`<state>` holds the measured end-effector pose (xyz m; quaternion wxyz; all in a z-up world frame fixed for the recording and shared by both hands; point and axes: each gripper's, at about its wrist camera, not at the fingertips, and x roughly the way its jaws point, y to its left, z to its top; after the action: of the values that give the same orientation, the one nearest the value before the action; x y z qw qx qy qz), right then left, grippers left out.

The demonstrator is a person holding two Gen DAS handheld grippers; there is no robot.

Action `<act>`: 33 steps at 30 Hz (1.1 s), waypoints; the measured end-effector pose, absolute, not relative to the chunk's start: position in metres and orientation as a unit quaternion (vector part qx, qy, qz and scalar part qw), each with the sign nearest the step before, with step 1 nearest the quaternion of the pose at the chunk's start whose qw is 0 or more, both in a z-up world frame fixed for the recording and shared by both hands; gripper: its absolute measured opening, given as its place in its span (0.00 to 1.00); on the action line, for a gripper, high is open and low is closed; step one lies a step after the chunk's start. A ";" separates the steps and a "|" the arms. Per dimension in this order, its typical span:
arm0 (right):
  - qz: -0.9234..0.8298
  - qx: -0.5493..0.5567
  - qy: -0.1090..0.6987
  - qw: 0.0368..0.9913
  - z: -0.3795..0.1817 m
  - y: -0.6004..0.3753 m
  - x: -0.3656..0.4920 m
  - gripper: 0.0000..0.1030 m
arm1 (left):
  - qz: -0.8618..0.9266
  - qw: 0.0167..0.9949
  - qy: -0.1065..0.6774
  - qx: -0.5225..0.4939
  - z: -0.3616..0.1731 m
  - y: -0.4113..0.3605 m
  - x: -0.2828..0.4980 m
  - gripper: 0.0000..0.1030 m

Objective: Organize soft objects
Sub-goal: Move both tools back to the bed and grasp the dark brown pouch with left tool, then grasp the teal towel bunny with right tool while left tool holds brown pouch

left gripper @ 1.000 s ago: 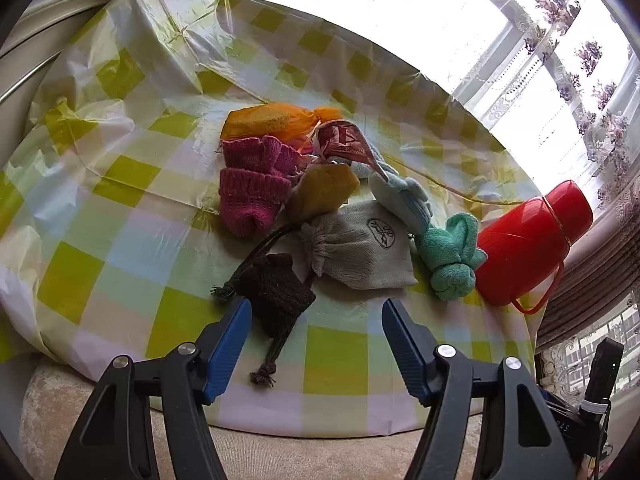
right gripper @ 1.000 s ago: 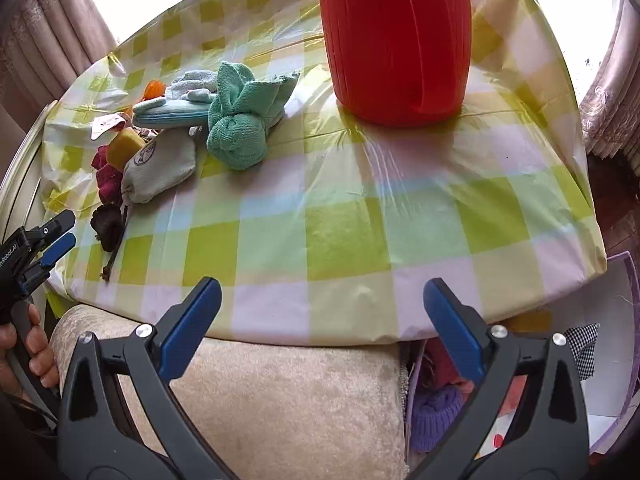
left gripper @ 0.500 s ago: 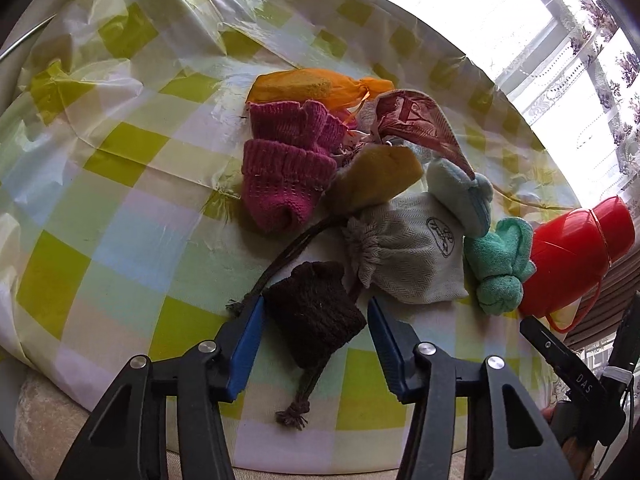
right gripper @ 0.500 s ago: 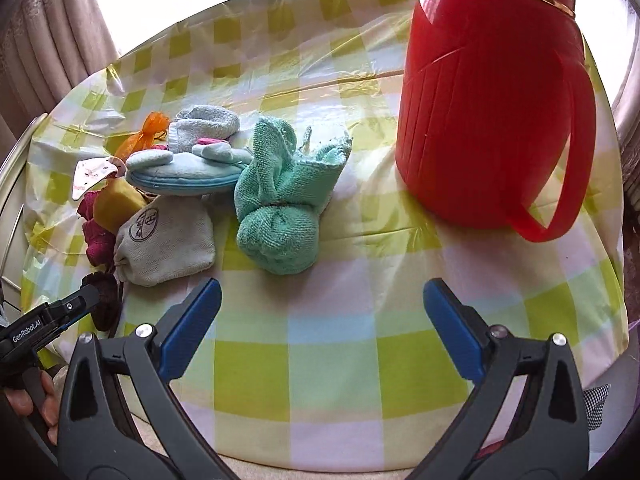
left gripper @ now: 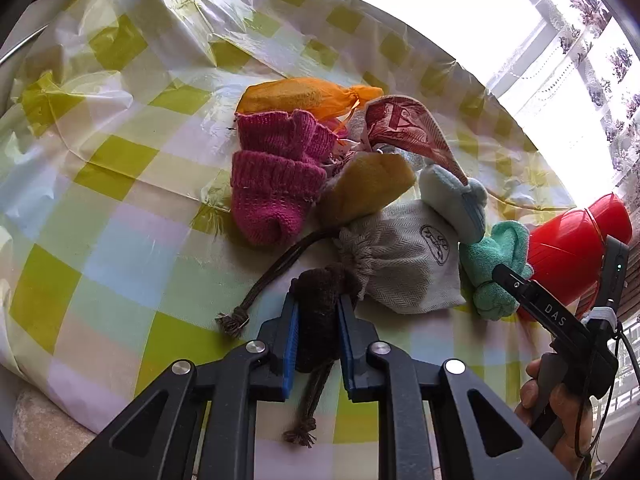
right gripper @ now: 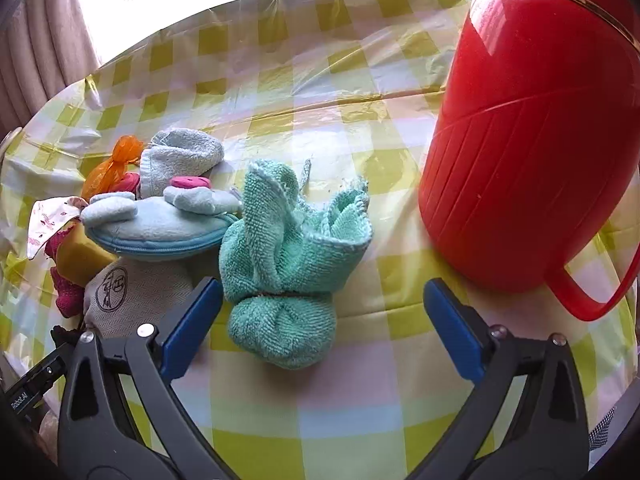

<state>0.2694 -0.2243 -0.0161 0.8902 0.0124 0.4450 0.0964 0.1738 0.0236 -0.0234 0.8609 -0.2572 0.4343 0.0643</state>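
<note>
My left gripper point(left gripper: 318, 312) is shut on a dark brown knit pouch point(left gripper: 320, 304) with tasselled cords, squeezed between the blue pads at the near side of the pile. Behind it lie a grey drawstring bag point(left gripper: 404, 264), a magenta knit sock point(left gripper: 276, 180), a mustard piece point(left gripper: 368, 188), an orange mesh bag point(left gripper: 304, 94) and a light blue plush pouch point(left gripper: 460, 200). My right gripper point(right gripper: 320, 324) stands open, its fingers either side of a knotted teal towel point(right gripper: 288, 256) without touching it. The grey bag point(right gripper: 132, 292) lies by its left finger.
A tall red thermos jug point(right gripper: 532, 152) with a handle stands right of the towel, also seen in the left wrist view as the jug point(left gripper: 568, 244). The checked plastic tablecloth point(left gripper: 120, 216) covers the round table; curtains hang behind. A hand point(left gripper: 560, 404) holds the right gripper's handle.
My left gripper moved in over the brown pouch and closed on it. My right gripper travelled forward and left across the table until the teal towel sat between its open fingers.
</note>
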 end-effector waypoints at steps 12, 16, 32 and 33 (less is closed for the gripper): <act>0.137 0.007 0.437 0.889 -0.010 -0.224 0.251 0.51 | 0.066 0.893 0.382 -0.229 0.004 0.014 0.162 0.17; 0.131 0.011 0.428 0.894 0.001 -0.244 0.233 0.51 | 0.061 0.901 0.368 -0.219 0.016 0.006 0.156 0.17; 0.041 0.052 0.432 0.900 0.025 -0.389 0.124 0.51 | -0.042 0.916 0.353 -0.187 0.051 -0.086 0.144 0.17; 0.033 0.051 0.434 0.899 0.025 -0.399 0.117 0.51 | -0.052 0.916 0.354 -0.184 0.053 -0.094 0.144 0.17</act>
<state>0.1172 -0.3988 0.0252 0.8989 0.0510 0.4338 0.0329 0.1436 -0.0944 0.0530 0.9156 -0.1843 0.3535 -0.0517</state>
